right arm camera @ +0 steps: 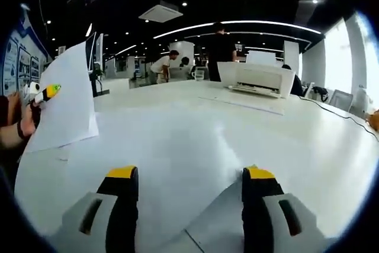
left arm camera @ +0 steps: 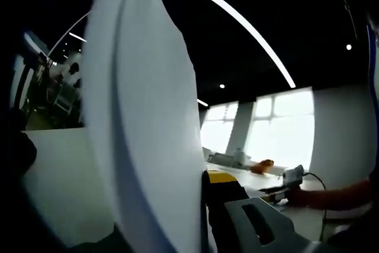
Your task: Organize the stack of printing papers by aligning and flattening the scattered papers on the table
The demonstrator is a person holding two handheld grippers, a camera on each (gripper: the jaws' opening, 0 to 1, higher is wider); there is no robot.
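Observation:
A stack of white papers (left arm camera: 148, 122) stands on edge between the jaws of my left gripper (left arm camera: 189, 185), which is shut on it. Only the yellow-tipped right finger (left arm camera: 220, 177) shows; the sheets hide the other. In the right gripper view those papers (right arm camera: 66, 99) are held upright at the left, above the white table (right arm camera: 195, 128), by the left gripper (right arm camera: 42, 94) and a person's hand. My right gripper (right arm camera: 190, 174) hovers low over the table, open, with nothing between its jaws. One loose sheet (right arm camera: 204, 232) lies flat beneath it. The right gripper (left arm camera: 291, 177) appears far right, over the table.
A white printer (right arm camera: 257, 78) sits at the far side of the table, with a flat sheet (right arm camera: 243, 102) in front of it. A black cable (right arm camera: 334, 112) runs along the right. Several people stand behind the table. A sleeve (left arm camera: 337, 197) reaches in at the right.

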